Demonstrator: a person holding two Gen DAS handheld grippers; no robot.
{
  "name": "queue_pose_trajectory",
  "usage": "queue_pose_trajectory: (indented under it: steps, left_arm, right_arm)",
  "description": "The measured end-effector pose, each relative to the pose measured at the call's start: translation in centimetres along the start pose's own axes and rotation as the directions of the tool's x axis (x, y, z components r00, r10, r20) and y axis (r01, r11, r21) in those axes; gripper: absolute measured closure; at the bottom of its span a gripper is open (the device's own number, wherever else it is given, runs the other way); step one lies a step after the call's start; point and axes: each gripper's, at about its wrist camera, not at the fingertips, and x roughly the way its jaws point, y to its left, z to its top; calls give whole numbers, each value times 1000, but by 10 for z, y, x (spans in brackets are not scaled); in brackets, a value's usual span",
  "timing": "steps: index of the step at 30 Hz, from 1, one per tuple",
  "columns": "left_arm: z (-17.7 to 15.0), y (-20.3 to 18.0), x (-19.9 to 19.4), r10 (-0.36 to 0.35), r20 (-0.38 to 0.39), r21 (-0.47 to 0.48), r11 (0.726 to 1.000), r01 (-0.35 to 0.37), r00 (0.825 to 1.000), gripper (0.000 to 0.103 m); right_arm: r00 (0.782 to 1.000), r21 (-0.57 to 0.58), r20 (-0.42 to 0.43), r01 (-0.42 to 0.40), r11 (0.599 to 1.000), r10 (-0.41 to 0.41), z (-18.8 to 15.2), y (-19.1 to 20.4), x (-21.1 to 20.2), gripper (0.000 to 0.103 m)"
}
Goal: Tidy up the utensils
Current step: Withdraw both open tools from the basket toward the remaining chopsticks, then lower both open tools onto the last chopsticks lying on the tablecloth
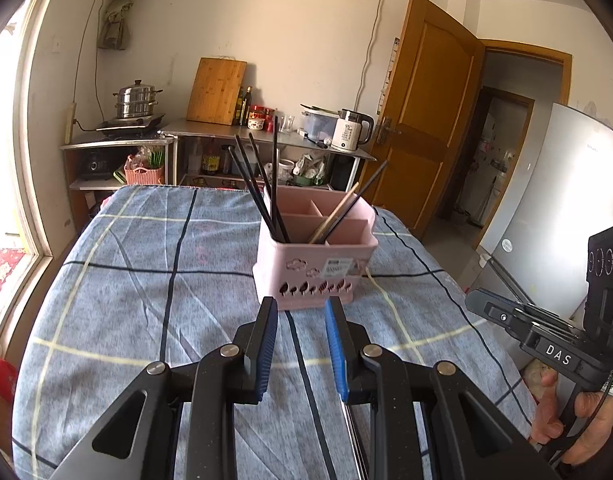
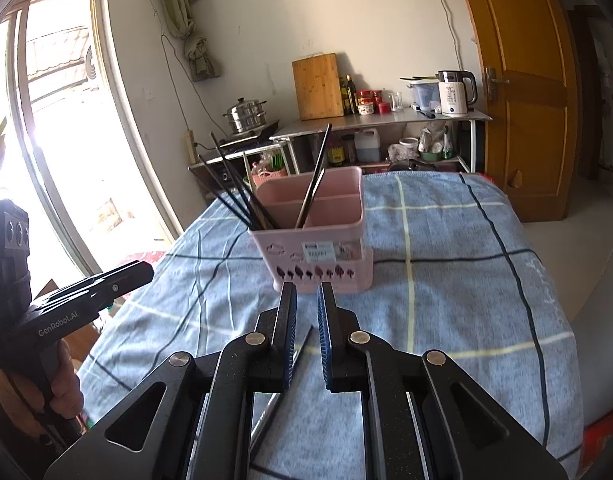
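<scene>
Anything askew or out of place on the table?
One metal utensil lies loose on the plaid cloth, under the open right gripper; the rest stand in the pink caddy. Nothing spilled.

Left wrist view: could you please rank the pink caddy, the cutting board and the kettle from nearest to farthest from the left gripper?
1. Pink caddy: on the table just ahead of the left gripper.
2. Kettle: on the steel counter past the table, to the right.
3. Cutting board: leaning on the back wall, behind the counter's left part.
</scene>
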Motion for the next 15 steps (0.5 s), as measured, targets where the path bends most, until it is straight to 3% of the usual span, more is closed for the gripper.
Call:
queue_pose_trajectory:
  steps: [15]
  left_arm:
    - [-47,-8,0,-4,-67,3,1000,5,998,79]
  right_arm:
    - [998,10,-57,-10,1000,10,-40,3,-7,92]
